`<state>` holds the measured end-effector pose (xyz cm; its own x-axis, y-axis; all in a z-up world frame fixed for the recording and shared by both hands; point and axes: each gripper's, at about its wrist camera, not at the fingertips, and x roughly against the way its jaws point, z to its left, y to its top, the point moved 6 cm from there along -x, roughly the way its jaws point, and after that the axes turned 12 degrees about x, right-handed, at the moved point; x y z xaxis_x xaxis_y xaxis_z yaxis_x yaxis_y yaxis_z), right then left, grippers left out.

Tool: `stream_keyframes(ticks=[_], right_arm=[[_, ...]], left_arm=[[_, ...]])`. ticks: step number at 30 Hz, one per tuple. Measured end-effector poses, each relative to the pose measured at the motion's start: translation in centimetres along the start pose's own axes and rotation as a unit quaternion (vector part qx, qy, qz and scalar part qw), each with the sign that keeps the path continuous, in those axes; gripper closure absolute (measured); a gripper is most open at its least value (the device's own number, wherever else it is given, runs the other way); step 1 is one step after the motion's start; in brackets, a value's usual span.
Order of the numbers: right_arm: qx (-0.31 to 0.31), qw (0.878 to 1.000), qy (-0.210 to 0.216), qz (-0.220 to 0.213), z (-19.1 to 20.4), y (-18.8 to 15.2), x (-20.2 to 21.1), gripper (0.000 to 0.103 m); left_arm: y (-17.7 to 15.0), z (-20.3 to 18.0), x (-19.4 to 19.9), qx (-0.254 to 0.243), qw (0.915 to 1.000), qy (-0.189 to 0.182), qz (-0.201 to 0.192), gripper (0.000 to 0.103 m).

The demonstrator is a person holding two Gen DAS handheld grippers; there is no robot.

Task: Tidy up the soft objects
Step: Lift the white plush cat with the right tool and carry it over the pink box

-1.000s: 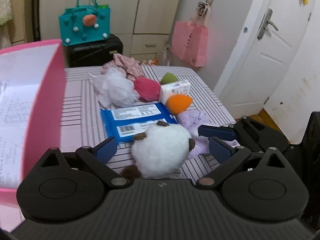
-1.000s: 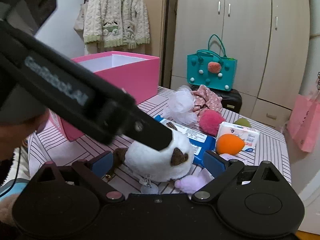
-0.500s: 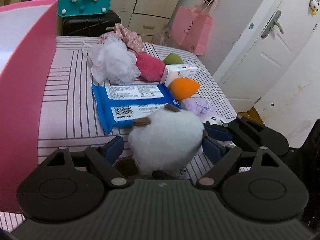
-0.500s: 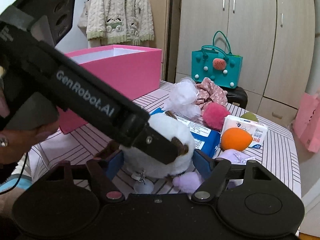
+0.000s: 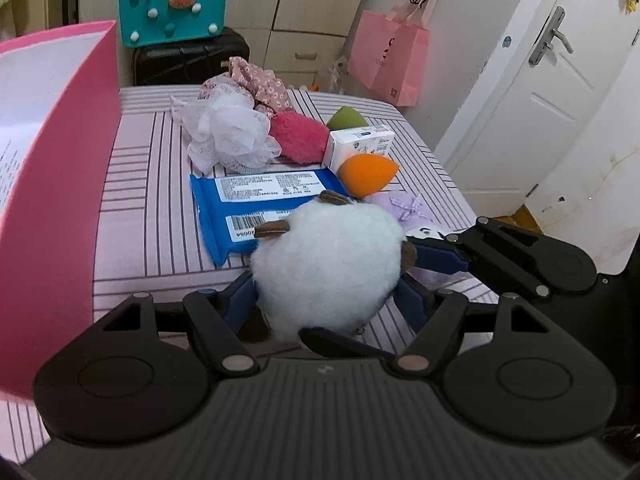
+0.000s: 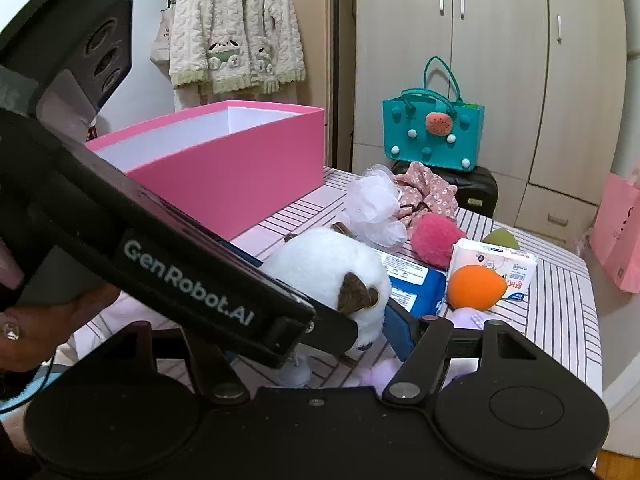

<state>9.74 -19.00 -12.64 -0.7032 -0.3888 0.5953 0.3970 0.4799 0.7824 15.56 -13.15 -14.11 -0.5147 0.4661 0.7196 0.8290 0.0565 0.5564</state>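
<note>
Both tools, left (image 5: 326, 280) and right (image 6: 308, 332), have just been closed onto the round white fluffy plush toy (image 5: 328, 268) between their pads. Nothing is seen yet in the pink cardboard box (image 6: 228, 168) beyond the left tool; other soft things beyond remain unsorted on the striped tabletop (image 5: 148, 200).

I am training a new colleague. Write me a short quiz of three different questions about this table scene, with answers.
1. True or false: the pink box has its lid on.
2. Which thing do both grippers close on?
3. What lies directly under the white plush toy: A) blue wipes pack, B) green sponge, C) floral scrunchie?

Key: 1. False, it is open. 2. The white plush toy, between the left gripper fingers and the right gripper fingers. 3. A.
</note>
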Motion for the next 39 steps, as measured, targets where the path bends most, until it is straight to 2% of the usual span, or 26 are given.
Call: stream_keyframes(ticks=[4, 15, 22, 27, 33, 39], right_arm=[[0.006, 1.0, -0.002, 0.008, 0.9, 0.9, 1.0, 0.03], [0.026, 0.998, 0.007, 0.052, 4.3, 3.7, 4.1, 0.03], [0.04, 0.997, 0.021, 0.06, 6.7, 5.7, 5.5, 0.03], [0.062, 0.996, 0.038, 0.056, 8.0, 7.9, 5.6, 0.03], [0.101, 0.993, 0.045, 0.032, 9.2, 11.5, 4.4, 0.03], [0.118, 0.991, 0.059, 0.0, 9.5, 15.2, 3.4, 0.026]], left_arm=[[0.2, 0.2, 1.0, 0.012, 0.9997, -0.007, 0.018, 0.03], [-0.4, 0.1, 5.4, 0.002, 0.9984, -0.01, 0.055, 0.031], [-0.9, 1.0, 9.0, 0.003, 0.998, -0.013, 0.062, 0.031], [-0.4, 1.8, 11.7, -0.001, 0.9988, -0.013, 0.047, 0.031], [1.4, 4.3, 14.4, 0.036, 0.9993, -0.008, -0.01, 0.031], [3.9, 5.6, 16.7, 0.043, 0.9974, 0.008, -0.056, 0.031]])
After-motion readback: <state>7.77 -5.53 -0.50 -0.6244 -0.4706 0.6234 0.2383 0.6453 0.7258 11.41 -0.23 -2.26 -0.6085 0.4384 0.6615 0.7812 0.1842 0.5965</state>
